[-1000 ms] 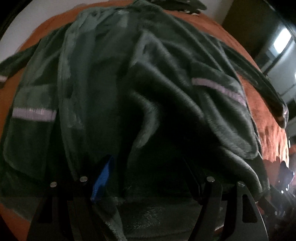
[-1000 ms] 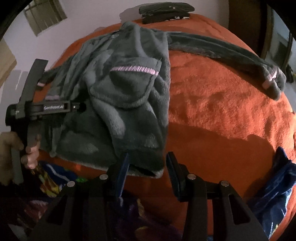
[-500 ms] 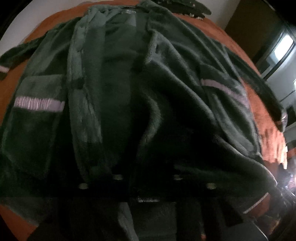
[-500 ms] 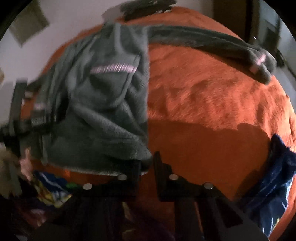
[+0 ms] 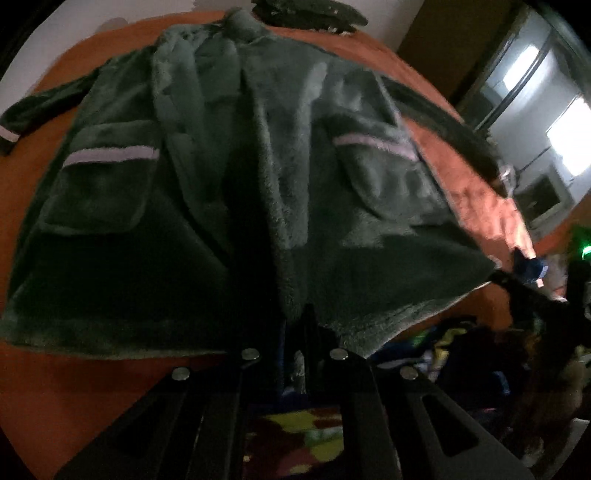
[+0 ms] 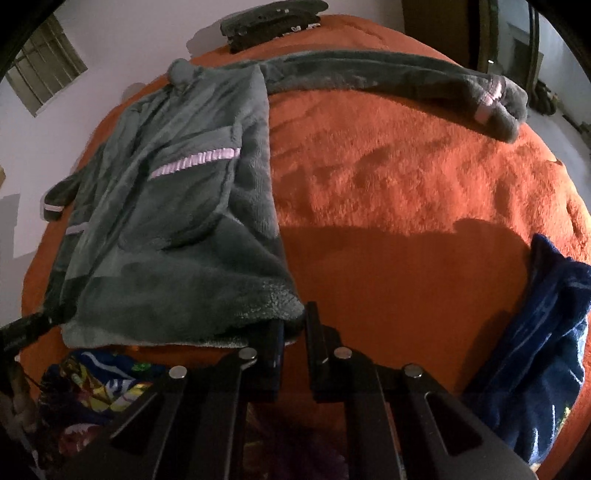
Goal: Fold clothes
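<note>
Now the dark green fleece robe point(image 6: 177, 229) lies spread front-up on the orange blanket point(image 6: 406, 206), its collar toward the far wall and its hem along the near edge. Pale pink trim point(image 6: 195, 162) crosses the top of each patch pocket, and one long sleeve point(image 6: 388, 74) stretches away across the blanket to a cuff banded in the same pink.

The right gripper point(image 6: 293, 332) sits at the robe's near right hem corner, its jaws drawn close with the fleece edge tucked between them, so it is clamped on the hem. In the left wrist view the left gripper point(image 5: 295, 332) meets the hem where the two front panels come together; the frame is dim and blurred there, but the jaws look narrowed on a fold of the fabric, probably pinching it.

Along the right side, a dark blue garment point(image 6: 535, 332) lies bunched at the blanket's edge, well apart from the robe. Brightly patterned cloth point(image 6: 92, 391) sits just below the hem, near the grippers. A flat stack of dark folded clothing point(image 6: 273, 20) rests at the far end of the blanket, beyond the collar.
</note>
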